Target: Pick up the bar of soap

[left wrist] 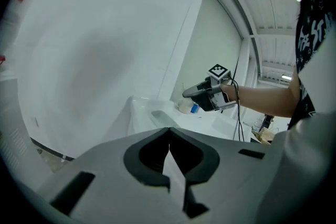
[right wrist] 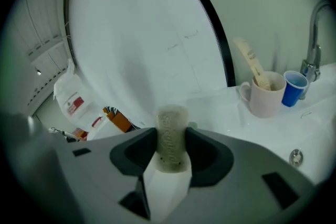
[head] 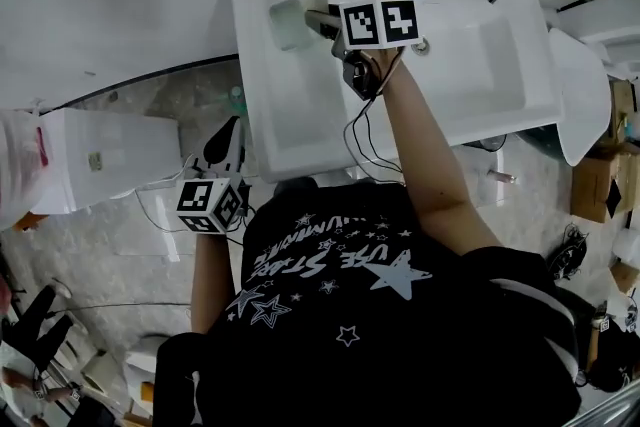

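Observation:
The pale greenish bar of soap (head: 288, 23) hangs over the left ledge of the white sink (head: 270, 105), above its surface. My right gripper (head: 306, 20) is shut on it. In the right gripper view the soap (right wrist: 171, 128) stands on end, pressed between the two dark pads, its embossed face toward the camera. My left gripper (head: 228, 143) hangs low beside the sink's left side, over the floor. In its own view the left gripper (left wrist: 168, 131) has its jaw tips touching, with nothing between them. The right gripper (left wrist: 195, 93) also shows there, held over the sink.
A beige mug (right wrist: 262, 93) with a wooden toothbrush and a blue cup (right wrist: 293, 87) stand by the chrome faucet (right wrist: 314, 34) at the sink's back. The basin drain (right wrist: 296, 156) lies to the right. A white cabinet (head: 110, 160) stands left of the sink; cables hang below it.

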`<action>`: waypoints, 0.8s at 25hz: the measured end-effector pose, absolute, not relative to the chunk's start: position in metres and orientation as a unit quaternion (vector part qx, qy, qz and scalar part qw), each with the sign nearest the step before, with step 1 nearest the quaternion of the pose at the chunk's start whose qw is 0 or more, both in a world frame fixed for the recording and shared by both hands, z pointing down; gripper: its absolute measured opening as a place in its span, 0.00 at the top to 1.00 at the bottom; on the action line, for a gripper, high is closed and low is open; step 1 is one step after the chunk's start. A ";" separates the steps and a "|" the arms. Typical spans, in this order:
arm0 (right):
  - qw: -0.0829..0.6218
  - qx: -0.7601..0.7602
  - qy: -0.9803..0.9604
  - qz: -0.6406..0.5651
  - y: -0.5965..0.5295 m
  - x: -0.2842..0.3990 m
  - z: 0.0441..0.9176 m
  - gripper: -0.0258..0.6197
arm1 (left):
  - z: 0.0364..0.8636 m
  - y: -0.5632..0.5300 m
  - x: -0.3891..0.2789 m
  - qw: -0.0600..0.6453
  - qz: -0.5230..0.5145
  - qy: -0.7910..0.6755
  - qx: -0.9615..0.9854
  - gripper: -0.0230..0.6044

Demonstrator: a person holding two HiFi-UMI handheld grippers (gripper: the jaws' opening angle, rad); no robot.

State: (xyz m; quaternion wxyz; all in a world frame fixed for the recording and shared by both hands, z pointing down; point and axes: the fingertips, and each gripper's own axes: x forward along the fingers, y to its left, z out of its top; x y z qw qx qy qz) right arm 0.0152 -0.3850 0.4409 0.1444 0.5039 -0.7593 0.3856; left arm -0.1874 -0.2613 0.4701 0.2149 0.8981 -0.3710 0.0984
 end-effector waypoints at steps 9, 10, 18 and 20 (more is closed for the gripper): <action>0.076 0.478 -0.789 0.379 -0.326 0.066 0.418 0.68 | 0.448 -0.235 -0.132 0.197 0.087 -0.392 0.895 0.95; 0.074 0.474 -0.791 0.379 -0.319 0.071 0.418 0.68 | 0.446 -0.231 -0.126 0.195 0.088 -0.394 0.894 0.95; 0.082 0.433 -0.820 0.366 -0.268 0.095 0.418 0.68 | 0.443 -0.194 -0.086 0.187 0.087 -0.419 0.884 0.95; 0.085 0.422 -0.826 0.365 -0.256 0.098 0.421 0.68 | 0.444 -0.186 -0.079 0.187 0.087 -0.426 0.881 0.95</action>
